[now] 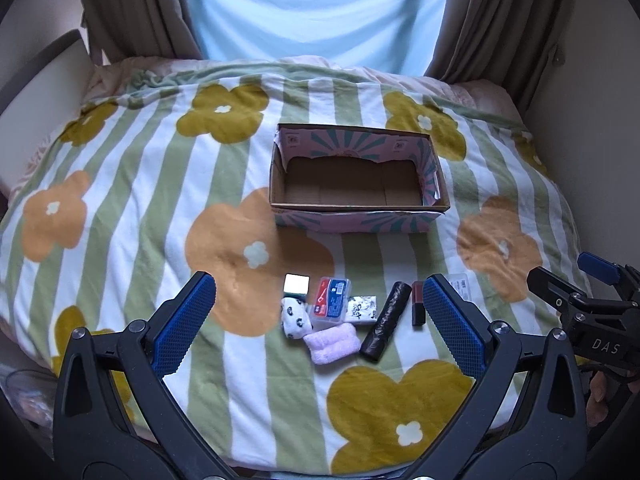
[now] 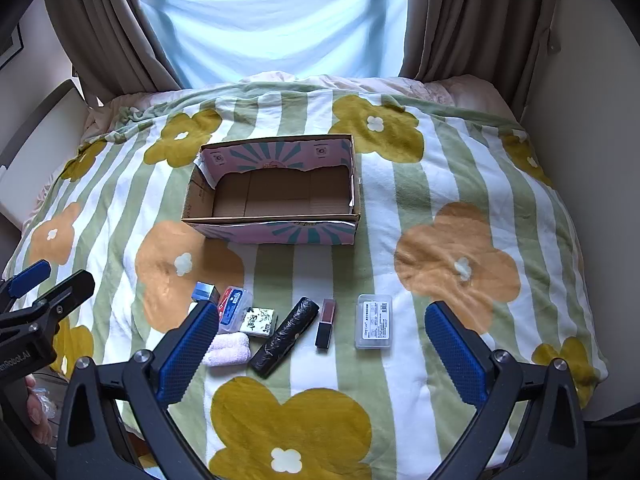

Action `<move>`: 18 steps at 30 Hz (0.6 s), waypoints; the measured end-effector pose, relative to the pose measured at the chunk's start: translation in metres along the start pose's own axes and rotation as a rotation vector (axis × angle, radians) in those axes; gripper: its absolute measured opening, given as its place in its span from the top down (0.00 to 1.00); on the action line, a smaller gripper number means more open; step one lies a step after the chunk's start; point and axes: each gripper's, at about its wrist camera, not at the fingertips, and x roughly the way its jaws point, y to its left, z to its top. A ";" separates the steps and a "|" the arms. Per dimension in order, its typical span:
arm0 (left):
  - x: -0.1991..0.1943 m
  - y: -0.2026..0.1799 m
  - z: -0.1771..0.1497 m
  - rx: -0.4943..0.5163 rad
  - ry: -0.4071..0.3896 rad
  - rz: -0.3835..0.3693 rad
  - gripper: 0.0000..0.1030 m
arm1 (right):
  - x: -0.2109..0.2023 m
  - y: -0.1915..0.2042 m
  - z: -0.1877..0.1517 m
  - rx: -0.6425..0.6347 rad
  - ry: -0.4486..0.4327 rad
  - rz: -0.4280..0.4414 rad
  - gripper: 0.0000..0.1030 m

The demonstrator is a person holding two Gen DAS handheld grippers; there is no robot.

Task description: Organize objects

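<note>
On the flower-patterned striped blanket point(image 2: 420, 208), an open, empty cardboard box point(image 2: 276, 224) sits at twelve o'clock of a row of small items: a black rolled bag point(image 2: 285, 337), a dark red lipstick tube point(image 2: 325, 323), a clear flat plastic case point(image 2: 373, 322). The left gripper point(image 1: 320, 312) and the right gripper point(image 2: 320, 336) both hover wide open, holding nothing.

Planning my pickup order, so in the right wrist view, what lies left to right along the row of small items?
Silver cube → red-and-blue case → patterned tissue pack → black roll → lipstick → clear plastic case.
</note>
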 end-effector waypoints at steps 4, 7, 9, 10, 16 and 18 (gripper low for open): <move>0.001 0.001 0.000 -0.005 0.008 0.000 0.00 | 0.001 0.002 0.000 0.003 0.000 0.000 0.01; 0.003 0.003 0.001 -0.021 0.014 -0.012 0.00 | 0.000 -0.004 -0.001 0.003 0.001 0.001 0.01; 0.005 0.004 0.002 -0.027 0.019 -0.012 0.00 | 0.000 -0.005 -0.002 0.005 0.002 -0.002 0.01; 0.006 0.004 0.002 -0.028 0.021 -0.007 0.00 | 0.000 -0.005 -0.002 0.006 0.002 -0.004 0.01; 0.007 0.007 0.004 -0.034 0.025 -0.003 0.00 | 0.003 -0.007 -0.003 0.008 0.003 -0.015 0.01; 0.008 0.009 0.004 -0.036 0.031 -0.010 0.00 | 0.005 -0.008 -0.003 0.015 0.006 -0.014 0.01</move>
